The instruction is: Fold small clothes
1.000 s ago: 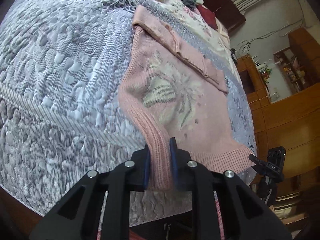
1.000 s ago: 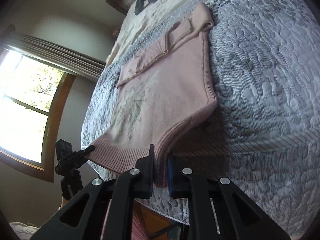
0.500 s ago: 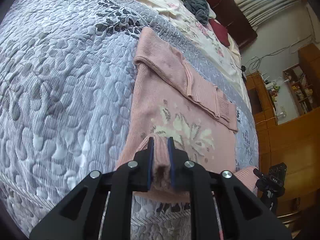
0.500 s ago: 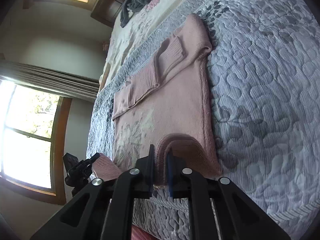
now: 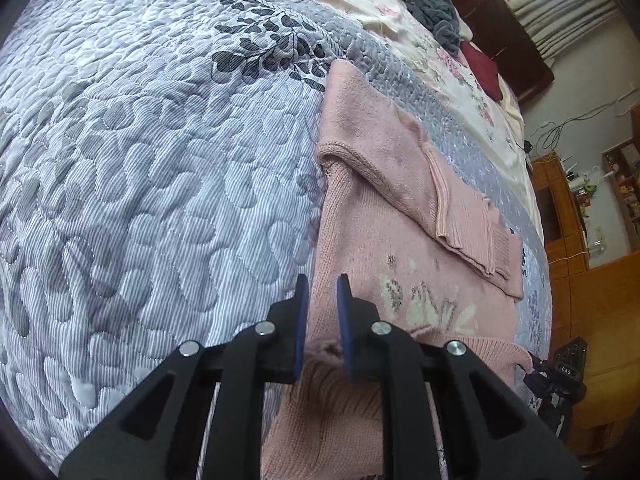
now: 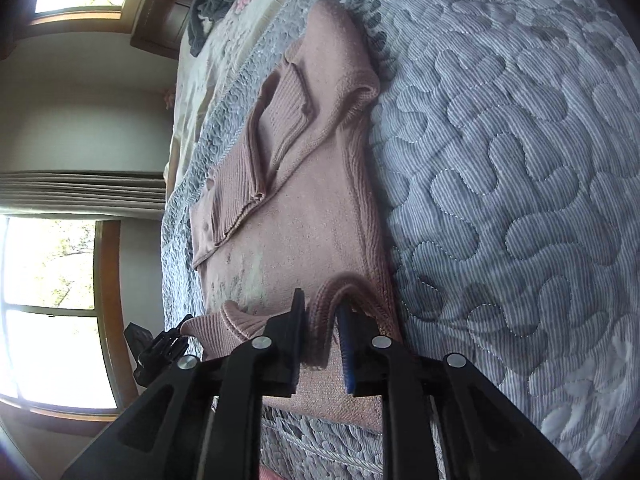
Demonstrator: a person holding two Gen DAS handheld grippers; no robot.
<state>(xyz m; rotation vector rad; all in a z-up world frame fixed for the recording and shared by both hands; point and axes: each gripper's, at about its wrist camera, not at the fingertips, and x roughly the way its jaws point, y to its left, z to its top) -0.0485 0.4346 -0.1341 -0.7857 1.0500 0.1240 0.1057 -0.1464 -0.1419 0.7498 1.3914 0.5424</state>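
A pink knit sweater (image 5: 380, 208) with a pale flower motif lies flat on the quilted grey-blue bedspread (image 5: 160, 160), its sleeves folded across the chest. My left gripper (image 5: 322, 308) is shut on the ribbed bottom hem at the sweater's left edge, held low over the body. In the right wrist view the same sweater (image 6: 312, 208) stretches away from me. There my right gripper (image 6: 322, 320) is shut on the hem at the right edge. Between the two grippers the hem curls up, doubled over the lower body. The part under the fold is hidden.
Beyond the bedspread (image 6: 500, 160) lie a floral sheet (image 5: 448, 60), a heap of grey clothes (image 5: 424, 4) and a dark red item (image 5: 482, 68) near the wooden headboard. A small camera on a tripod (image 5: 560, 372) stands off the bed's foot. Wooden cabinets (image 5: 580, 280) and a window (image 6: 48, 300) flank the bed.
Both grippers have carried the hem from the bed's front edge forward over the sweater toward the sleeves, so the lower part now doubles over the body. Both grips have held.
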